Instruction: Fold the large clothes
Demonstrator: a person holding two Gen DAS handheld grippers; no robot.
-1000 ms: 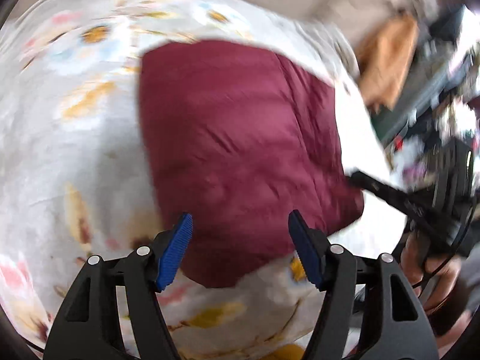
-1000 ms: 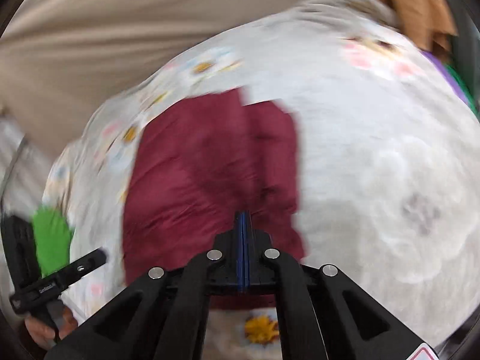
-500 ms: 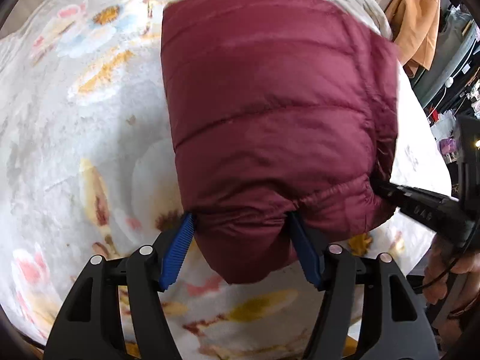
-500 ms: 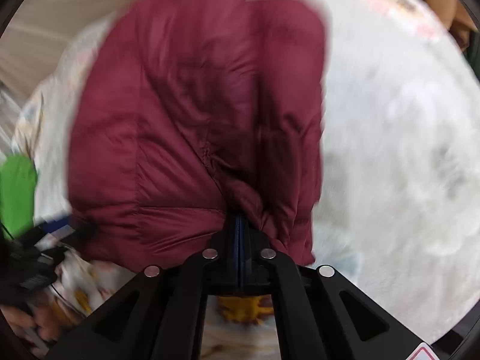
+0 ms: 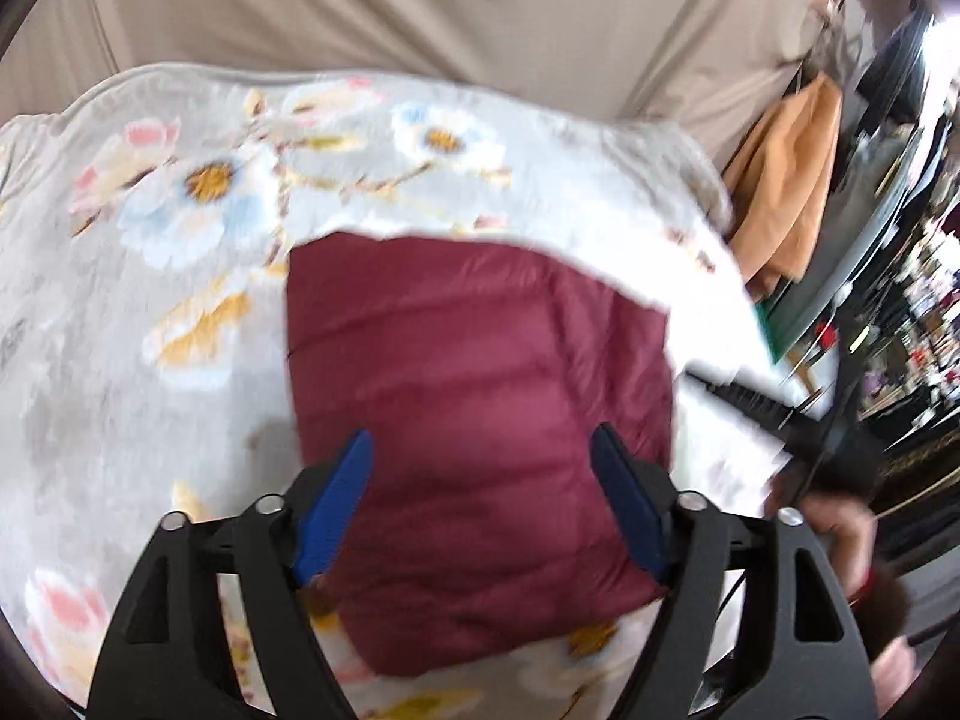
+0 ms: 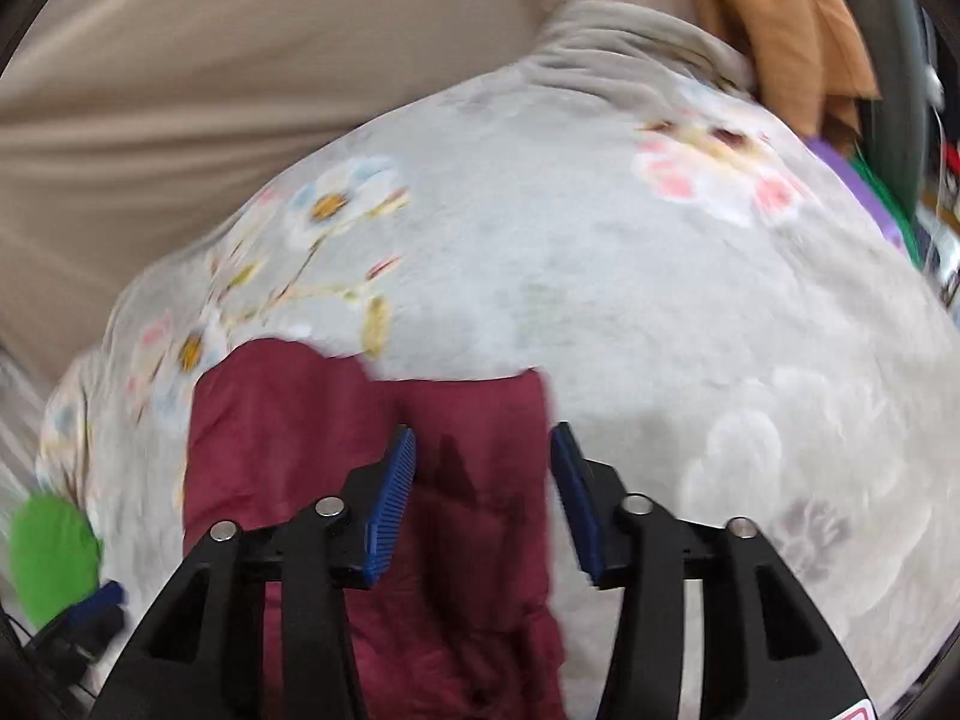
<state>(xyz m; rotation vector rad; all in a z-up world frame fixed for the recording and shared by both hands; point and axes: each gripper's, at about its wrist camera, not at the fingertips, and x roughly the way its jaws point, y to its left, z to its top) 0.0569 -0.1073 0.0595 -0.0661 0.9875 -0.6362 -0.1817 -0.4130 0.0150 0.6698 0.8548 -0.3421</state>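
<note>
On the flowered blanket (image 5: pixel 150 300) lies the maroon puffer jacket (image 5: pixel 480 420), folded into a thick rectangle. In the left wrist view it lies in the middle of the blanket, with the near edge close to the camera and the far edge towards the beige curtain (image 5: pixel 420 12).

The left gripper (image 5: pixel 480 474) is wide open. Its two blue pads (image 5: pixel 336 498) stand apart over the near part of the jacket, one near each side of it, and they hold nothing. Whether they touch the cloth I cannot tell, because the picture is blurred.

The right gripper (image 6: pixel 483 474) is open too, a little less wide, and it also holds nothing. In the right wrist view it is above the right part of the jacket (image 6: pixel 360 450); its right pad is just beside the jacket's right edge, over the blanket (image 6: pixel 660 300).

At the far right an orange garment (image 5: pixel 786 180) hangs beside the curtain. In the right wrist view a green thing (image 6: pixel 51 558) shows at the near left, too blurred to name.
</note>
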